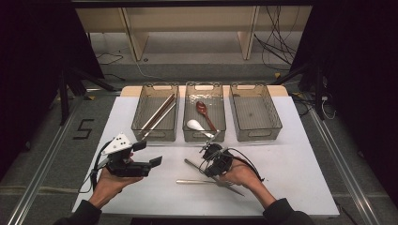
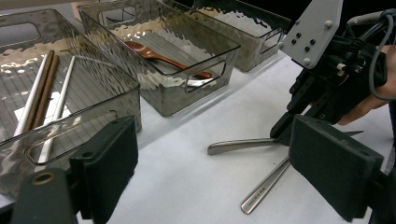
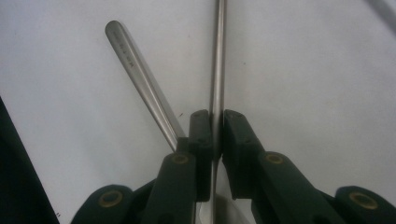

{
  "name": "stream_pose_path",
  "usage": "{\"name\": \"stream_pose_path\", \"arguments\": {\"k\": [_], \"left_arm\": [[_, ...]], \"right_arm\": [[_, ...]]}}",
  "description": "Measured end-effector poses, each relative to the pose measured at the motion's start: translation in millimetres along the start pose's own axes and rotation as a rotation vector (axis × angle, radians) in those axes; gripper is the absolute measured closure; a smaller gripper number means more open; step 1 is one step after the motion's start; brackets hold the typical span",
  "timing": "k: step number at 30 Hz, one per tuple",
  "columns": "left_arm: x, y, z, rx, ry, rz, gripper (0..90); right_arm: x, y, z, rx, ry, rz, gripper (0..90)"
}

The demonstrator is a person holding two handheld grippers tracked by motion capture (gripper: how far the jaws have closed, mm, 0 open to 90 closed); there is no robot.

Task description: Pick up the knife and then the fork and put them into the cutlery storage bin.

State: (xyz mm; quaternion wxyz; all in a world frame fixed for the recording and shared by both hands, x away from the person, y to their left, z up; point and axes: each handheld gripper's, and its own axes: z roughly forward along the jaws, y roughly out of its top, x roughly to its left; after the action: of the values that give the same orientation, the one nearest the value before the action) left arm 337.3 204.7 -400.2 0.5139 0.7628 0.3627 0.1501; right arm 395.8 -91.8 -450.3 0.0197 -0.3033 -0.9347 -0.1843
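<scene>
Two steel utensils lie crossed on the white table (image 1: 291, 173). My right gripper (image 1: 211, 171) points down and is shut on the thin handle of the diagonal utensil (image 1: 191, 165); in the right gripper view its pads (image 3: 201, 135) pinch that handle (image 3: 217, 56). The second utensil (image 1: 192, 182) lies flat beside it, its handle (image 3: 135, 70) angling off to the left. My left gripper (image 1: 152, 161) hovers at the table's left, open and empty. In its own view its pads (image 2: 112, 163) stand wide apart, facing the right gripper (image 2: 285, 133) and both utensils (image 2: 238, 145) (image 2: 264, 189).
Three clear bins stand in a row at the back. The left bin (image 1: 154, 139) holds chopsticks (image 1: 159, 114). In the middle bin (image 1: 204, 137) lie a brown spoon (image 1: 203, 110) and a white spoon (image 1: 195, 125). The right bin (image 1: 258, 136) is empty.
</scene>
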Motion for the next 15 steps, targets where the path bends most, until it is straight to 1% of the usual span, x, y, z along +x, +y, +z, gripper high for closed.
{"name": "stream_pose_path", "arguments": {"k": [4,5,6,8,10,11,15], "left_arm": [[-0.1,0.3,-0.2,0.001,-0.001,0.003,15.1],[0.0,0.3,-0.1,0.001,-0.001,0.003,15.1],[0.0,0.3,-0.1,0.001,-0.001,0.002,15.1],[0.0,0.4,-0.2,0.001,-0.001,0.002,15.1],[0.0,0.4,-0.5,-0.001,-0.002,0.003,15.1],[0.3,0.3,-0.3,0.0,-0.001,0.001,15.1],[0.0,0.3,-0.4,-0.001,0.0,0.002,15.1]], "right_arm": [[0.7,0.7,0.7,0.005,-0.009,-0.004,82.1],[1.1,0.9,1.2,0.003,-0.014,0.002,81.7],[1.0,0.8,2.7,0.018,-0.031,-0.01,81.2],[1.1,1.4,5.4,0.029,-0.045,-0.013,81.2],[0.4,1.4,4.6,0.026,-0.03,-0.009,82.4],[0.3,1.1,4.8,0.03,-0.025,-0.02,82.5],[0.9,1.6,4.9,0.03,-0.02,-0.017,82.9]]}}
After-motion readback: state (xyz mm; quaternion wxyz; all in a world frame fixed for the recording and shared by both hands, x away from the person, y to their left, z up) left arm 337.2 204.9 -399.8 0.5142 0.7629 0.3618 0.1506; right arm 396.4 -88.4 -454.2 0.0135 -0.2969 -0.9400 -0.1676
